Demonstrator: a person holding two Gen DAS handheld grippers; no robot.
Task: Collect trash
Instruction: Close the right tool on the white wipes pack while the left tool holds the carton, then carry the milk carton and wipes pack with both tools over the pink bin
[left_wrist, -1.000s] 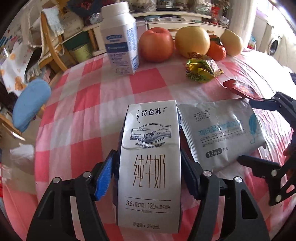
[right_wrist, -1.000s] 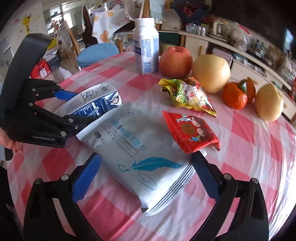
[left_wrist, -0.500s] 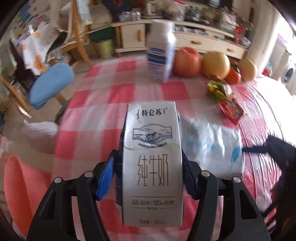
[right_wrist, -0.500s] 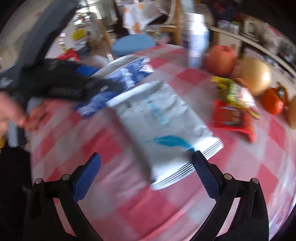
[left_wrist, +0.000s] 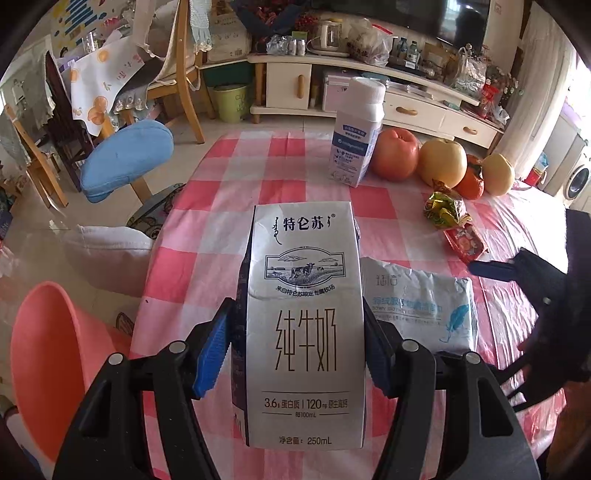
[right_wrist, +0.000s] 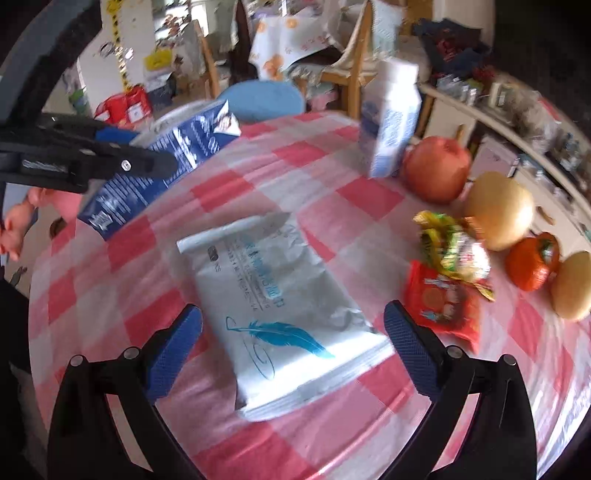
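The left gripper (left_wrist: 297, 350) has its blue fingers (left_wrist: 212, 354) clamped on the sides of a flattened 250 mL milk carton (left_wrist: 304, 325), held up off the checked worktop (left_wrist: 229, 192) near its edge, with a pink bucket (left_wrist: 48, 343) below to the left. The right gripper (right_wrist: 291, 350) hovers with its fingers spread wide and empty over a silver wipes packet (right_wrist: 284, 314) lying flat. Beside it lie 2 snack wrappers (right_wrist: 443, 295), blurred, possibly overlapping.
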